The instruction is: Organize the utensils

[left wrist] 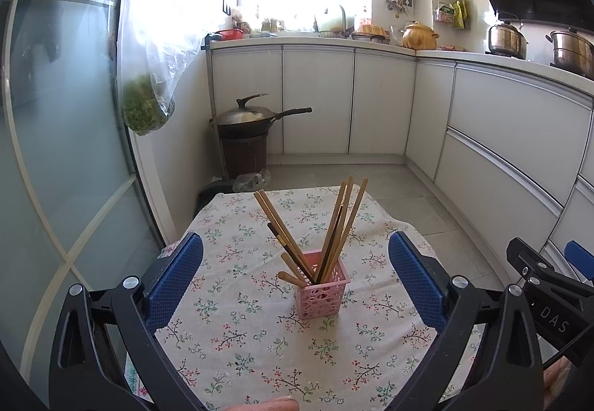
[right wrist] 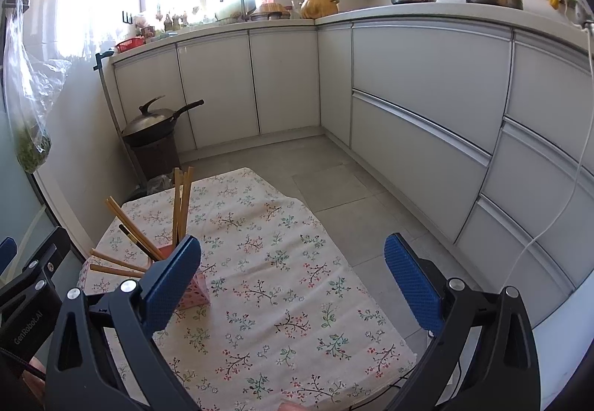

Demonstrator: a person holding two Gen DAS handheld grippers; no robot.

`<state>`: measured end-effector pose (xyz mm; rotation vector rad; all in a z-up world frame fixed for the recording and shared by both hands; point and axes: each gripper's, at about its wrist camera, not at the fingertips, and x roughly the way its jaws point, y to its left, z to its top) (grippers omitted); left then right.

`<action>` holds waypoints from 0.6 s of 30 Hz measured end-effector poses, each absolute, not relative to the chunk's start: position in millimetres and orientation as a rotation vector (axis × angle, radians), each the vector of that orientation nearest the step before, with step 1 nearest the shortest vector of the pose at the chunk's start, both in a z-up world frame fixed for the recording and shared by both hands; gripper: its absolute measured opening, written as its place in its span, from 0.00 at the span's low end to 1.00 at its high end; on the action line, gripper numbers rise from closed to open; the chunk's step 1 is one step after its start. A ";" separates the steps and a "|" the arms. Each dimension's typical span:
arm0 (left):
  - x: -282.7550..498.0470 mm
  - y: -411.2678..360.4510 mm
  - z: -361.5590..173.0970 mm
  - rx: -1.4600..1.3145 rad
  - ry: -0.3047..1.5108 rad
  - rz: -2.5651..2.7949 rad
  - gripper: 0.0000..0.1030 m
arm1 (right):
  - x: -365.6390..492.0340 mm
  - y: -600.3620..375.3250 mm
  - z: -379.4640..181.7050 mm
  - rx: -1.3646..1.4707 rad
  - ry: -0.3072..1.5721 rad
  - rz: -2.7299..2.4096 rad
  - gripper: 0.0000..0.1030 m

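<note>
A small pink perforated basket [left wrist: 322, 296] stands upright on the floral tablecloth [left wrist: 241, 355]. Several wooden chopsticks [left wrist: 343, 225] lean out of it in a fan, some left, some right. My left gripper [left wrist: 297, 270] is open, its blue pads [left wrist: 174, 281] wide apart on either side of the basket, a little nearer to me than it. In the right wrist view the basket [right wrist: 195, 294] is partly hidden behind the left blue pad [right wrist: 170, 285], with chopsticks [right wrist: 182, 203] sticking up. My right gripper [right wrist: 293, 273] is open and holds nothing, over bare cloth [right wrist: 297, 262] to the basket's right.
The right gripper's black body [left wrist: 549, 285] shows at the right edge of the left view. A wok on a brown bin [left wrist: 245, 136] stands on the floor beyond the table. White cabinets [right wrist: 408, 84] run along the back and right. A bag of greens [left wrist: 146, 107] hangs on the left.
</note>
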<state>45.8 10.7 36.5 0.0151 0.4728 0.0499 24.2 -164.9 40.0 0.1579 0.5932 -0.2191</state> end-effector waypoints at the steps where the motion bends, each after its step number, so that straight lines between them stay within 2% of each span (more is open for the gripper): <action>1: 45.9 10.6 36.8 0.015 0.473 0.051 0.93 | 24.2 -164.8 40.1 0.158 0.594 -0.218 0.94; 18: 46.1 13.6 33.6 0.016 0.480 0.050 0.93 | 25.1 -165.6 36.5 0.159 0.602 -0.216 0.94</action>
